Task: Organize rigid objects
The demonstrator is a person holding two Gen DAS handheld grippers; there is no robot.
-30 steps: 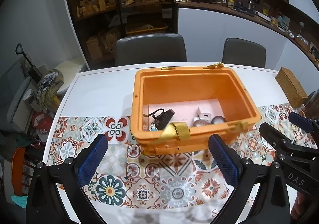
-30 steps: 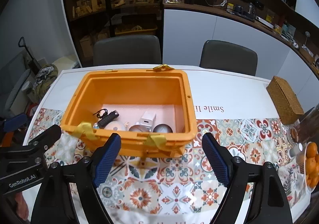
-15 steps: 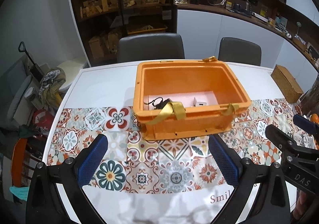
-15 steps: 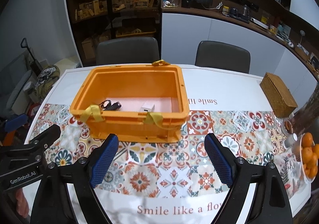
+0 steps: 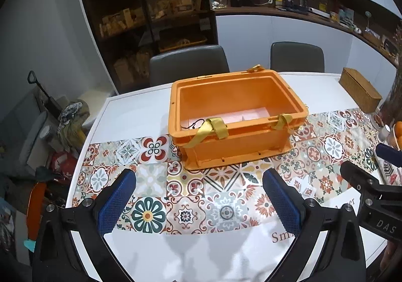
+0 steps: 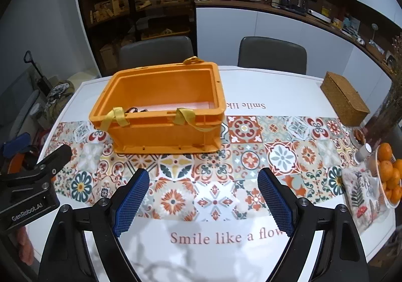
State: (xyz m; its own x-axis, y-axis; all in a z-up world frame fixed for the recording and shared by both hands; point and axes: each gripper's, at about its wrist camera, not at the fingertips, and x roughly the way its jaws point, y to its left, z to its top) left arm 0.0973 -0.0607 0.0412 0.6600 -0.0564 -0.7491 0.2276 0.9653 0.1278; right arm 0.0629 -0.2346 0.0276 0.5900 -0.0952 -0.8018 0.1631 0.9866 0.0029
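An orange plastic crate (image 5: 241, 141) with yellow straps stands on the patterned table runner; it also shows in the right wrist view (image 6: 160, 131). Its near wall hides most of its contents; only a black cord (image 5: 194, 123) on the pink bottom shows. My left gripper (image 5: 198, 200) is open and empty, well back from the crate over the runner. My right gripper (image 6: 203, 200) is open and empty, also back from the crate. Each gripper sees the other at its frame edge.
A woven box (image 6: 344, 101) sits at the table's far right. A bowl of oranges (image 6: 388, 171), a small bottle (image 6: 363, 152) and a printed cloth (image 6: 359, 190) lie at the right edge. Two grey chairs (image 6: 155, 52) stand behind the table.
Both grippers have pulled back and away from the crate, which now looks smaller and farther. Its contents have dropped out of sight behind the near wall. Both stay open.
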